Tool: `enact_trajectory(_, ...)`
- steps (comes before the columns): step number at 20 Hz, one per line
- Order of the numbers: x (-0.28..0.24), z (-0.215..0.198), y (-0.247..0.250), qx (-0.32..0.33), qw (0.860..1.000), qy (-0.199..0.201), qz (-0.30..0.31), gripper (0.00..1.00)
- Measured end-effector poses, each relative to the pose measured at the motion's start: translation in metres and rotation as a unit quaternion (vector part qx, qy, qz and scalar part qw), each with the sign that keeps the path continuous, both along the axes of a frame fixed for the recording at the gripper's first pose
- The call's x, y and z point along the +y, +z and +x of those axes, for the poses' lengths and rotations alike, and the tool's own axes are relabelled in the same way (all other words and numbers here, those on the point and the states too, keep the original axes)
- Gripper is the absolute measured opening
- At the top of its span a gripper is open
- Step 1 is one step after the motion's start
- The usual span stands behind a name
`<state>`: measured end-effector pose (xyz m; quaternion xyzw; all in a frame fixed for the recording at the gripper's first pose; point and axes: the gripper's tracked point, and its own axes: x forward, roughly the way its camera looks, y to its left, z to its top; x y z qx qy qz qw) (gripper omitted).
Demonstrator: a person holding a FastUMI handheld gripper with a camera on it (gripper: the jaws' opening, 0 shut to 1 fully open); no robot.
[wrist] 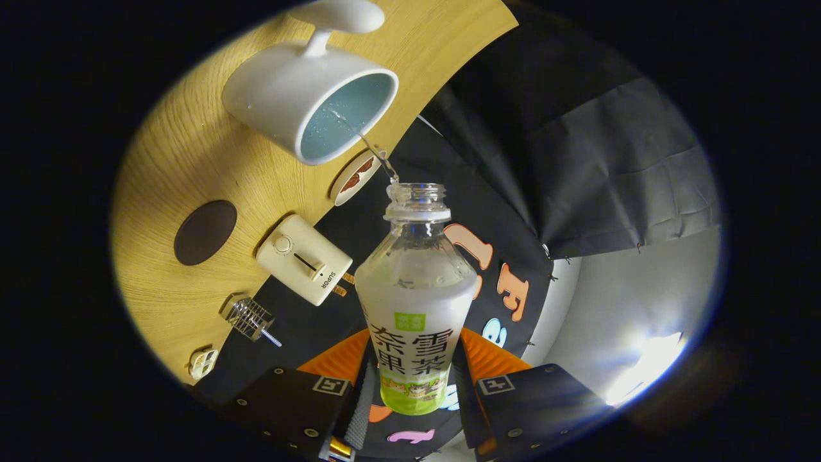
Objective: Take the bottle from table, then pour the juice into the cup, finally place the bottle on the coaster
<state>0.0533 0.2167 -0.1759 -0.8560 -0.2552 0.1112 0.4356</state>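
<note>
My gripper (pixel 414 372) is shut on a clear plastic bottle (pixel 415 289) with a white and green label, both fingers pressing on its lower body. The bottle is uncapped and tipped over toward the wooden table (pixel 186 160). A thin clear stream (pixel 378 157) runs from its mouth into a white cup (pixel 308 102) with a pale blue inside and a handle on its far side. The cup stands on the table just beyond the bottle's mouth. A dark round coaster (pixel 205 232) lies on the table to one side of the cup, apart from it.
A cream toaster (pixel 304 268) stands at the table's edge near the bottle. A small round white coaster with a red mark (pixel 355 177) lies by the cup. A small wire rack (pixel 249 317) and a little white object (pixel 203 363) sit further along the edge.
</note>
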Motion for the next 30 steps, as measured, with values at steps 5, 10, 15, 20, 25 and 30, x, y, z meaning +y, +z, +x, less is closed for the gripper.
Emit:
enact_trajectory(5, -0.004, 0.0, 0.0, -0.01, 1.0, 0.008, -0.008, 0.58)
enact_trajectory(10, -0.001, 0.0, -0.002, -0.009, 1.0, 0.014, -0.01, 0.58)
enact_trajectory(15, 0.0, -0.005, -0.015, 0.004, 1.0, 0.012, -0.001, 0.58)
enact_trajectory(20, -0.005, 0.005, -0.029, 0.021, 1.0, 0.001, 0.016, 0.58)
enact_trajectory(25, -0.023, 0.006, -0.06, 0.091, 0.993, -0.046, 0.062, 0.58)
enact_trajectory(30, -0.039, 0.012, -0.09, 0.174, 0.968, -0.098, 0.152, 0.58)
